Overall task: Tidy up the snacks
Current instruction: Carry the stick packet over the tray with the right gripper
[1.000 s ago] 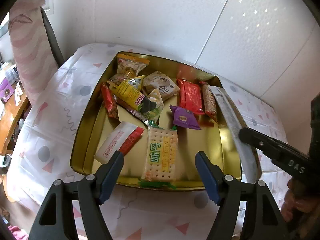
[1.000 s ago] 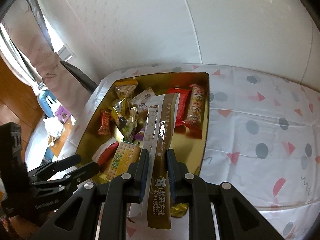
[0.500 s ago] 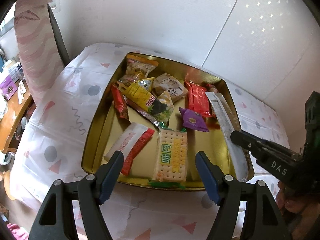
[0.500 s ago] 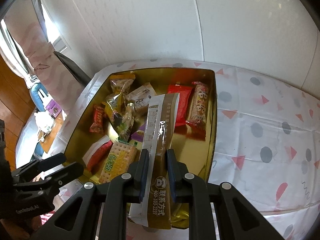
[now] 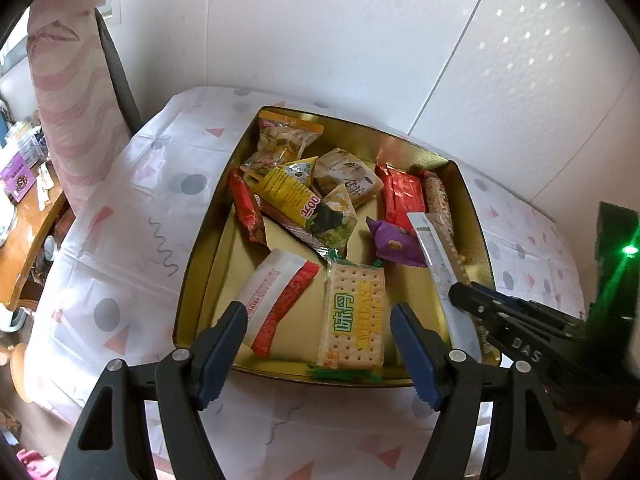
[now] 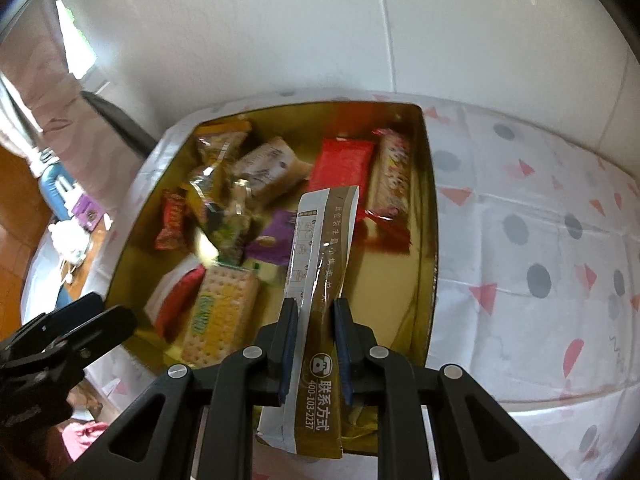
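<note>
A gold tin tray [image 5: 200,276] [image 6: 426,216] on the patterned tablecloth holds several wrapped snacks. My right gripper [image 6: 314,312] [image 5: 460,292] is shut on a long brown-and-white sachet [image 6: 324,248] [image 5: 436,256], which hangs over the tray's right side, just left of a red packet [image 6: 344,160] and a speckled bar [image 6: 390,172]. My left gripper [image 5: 316,320] hovers open above the tray's near edge, with a green-and-yellow cracker pack [image 5: 352,316] [image 6: 220,312] showing between its fingers below, untouched. A white-and-red packet [image 5: 276,292] lies to its left and a purple sweet [image 5: 394,242] to its right.
The table [image 5: 132,208] wears a white cloth with dots and triangles and stands against a white wall [image 5: 360,40]. A pink-striped curtain [image 5: 68,92] and a wooden desk [image 5: 24,232] with clutter lie to the left. A person's hand [image 5: 600,444] holds the right gripper.
The right gripper has sunk toward the tray with the sachet, tilting further down. The left wrist view has shifted slightly, so the tray sits a bit lower and to the right.
</note>
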Demonstrator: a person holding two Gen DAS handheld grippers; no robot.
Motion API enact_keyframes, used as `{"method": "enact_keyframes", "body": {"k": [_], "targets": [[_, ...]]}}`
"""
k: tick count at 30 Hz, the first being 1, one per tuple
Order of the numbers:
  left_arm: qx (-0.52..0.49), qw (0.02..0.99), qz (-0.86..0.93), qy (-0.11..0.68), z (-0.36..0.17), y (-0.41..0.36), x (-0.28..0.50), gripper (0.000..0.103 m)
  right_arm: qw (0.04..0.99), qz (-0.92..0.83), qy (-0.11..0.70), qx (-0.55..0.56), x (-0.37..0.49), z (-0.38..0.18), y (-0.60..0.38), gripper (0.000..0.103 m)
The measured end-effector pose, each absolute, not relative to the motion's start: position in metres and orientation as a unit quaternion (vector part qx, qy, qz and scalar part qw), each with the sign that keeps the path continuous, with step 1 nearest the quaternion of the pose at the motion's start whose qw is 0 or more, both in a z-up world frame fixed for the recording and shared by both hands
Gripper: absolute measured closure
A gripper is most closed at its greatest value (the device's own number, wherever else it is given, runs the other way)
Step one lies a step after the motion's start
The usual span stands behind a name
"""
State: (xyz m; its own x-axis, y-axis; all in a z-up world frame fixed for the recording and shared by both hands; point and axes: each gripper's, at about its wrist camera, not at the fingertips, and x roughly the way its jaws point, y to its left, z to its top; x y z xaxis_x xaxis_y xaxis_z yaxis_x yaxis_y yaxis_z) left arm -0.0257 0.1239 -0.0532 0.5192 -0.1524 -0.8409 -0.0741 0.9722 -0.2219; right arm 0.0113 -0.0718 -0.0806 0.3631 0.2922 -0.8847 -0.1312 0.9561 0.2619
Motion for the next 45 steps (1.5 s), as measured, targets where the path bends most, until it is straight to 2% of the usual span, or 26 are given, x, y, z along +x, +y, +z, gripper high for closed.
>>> {"method": "enact_keyframes", "body": {"k": [3,6,10,12,17,23,27,31,34,36,42,45], "targets": [[-0.117,0.864,-0.022,0.490,-0.054,0.126,-0.026,0.028,0.812,0.127,0.565,0.073,0.013,-0.087,-0.070,0.082],[-0.120,0.863,-0.021,0.491,-0.055,0.129,-0.025,0.028,0.808,0.138,0.568,0.076,0.013,-0.088,-0.067,0.074],[-0.123,0.862,-0.020,0.492,-0.057,0.131,-0.025,0.028,0.808,0.143,0.568,0.069,0.017,-0.089,-0.063,0.074],[-0.122,0.862,-0.021,0.492,-0.057,0.131,-0.024,0.027,0.805,0.152,0.570,0.062,0.019,-0.091,-0.059,0.078],[-0.118,0.863,-0.018,0.491,-0.056,0.130,-0.024,0.024,0.812,0.152,0.563,0.000,0.017,-0.088,-0.044,0.078],[-0.108,0.865,-0.010,0.490,-0.055,0.128,-0.024,0.022,0.813,0.161,0.559,0.020,0.025,-0.090,-0.054,0.076],[-0.092,0.871,0.011,0.483,-0.052,0.127,-0.026,0.011,0.820,0.160,0.546,0.058,0.019,-0.078,-0.068,0.070],[-0.072,0.877,0.034,0.474,-0.047,0.126,-0.027,0.009,0.826,0.168,0.533,0.066,0.014,-0.071,-0.071,0.070],[-0.064,0.880,0.041,0.469,-0.043,0.125,-0.028,0.002,0.822,0.173,0.541,0.040,0.015,-0.077,-0.062,0.080],[-0.059,0.885,0.045,0.460,-0.038,0.123,-0.032,0.002,0.818,0.171,0.549,0.018,0.017,-0.084,-0.055,0.084],[-0.029,0.895,0.072,0.439,-0.027,0.115,-0.038,0.002,0.836,0.143,0.528,-0.045,0.024,-0.095,-0.048,0.084],[-0.017,0.893,0.088,0.440,-0.026,0.114,-0.040,0.002,0.827,0.145,0.544,0.006,0.027,-0.089,-0.062,0.084]]}}
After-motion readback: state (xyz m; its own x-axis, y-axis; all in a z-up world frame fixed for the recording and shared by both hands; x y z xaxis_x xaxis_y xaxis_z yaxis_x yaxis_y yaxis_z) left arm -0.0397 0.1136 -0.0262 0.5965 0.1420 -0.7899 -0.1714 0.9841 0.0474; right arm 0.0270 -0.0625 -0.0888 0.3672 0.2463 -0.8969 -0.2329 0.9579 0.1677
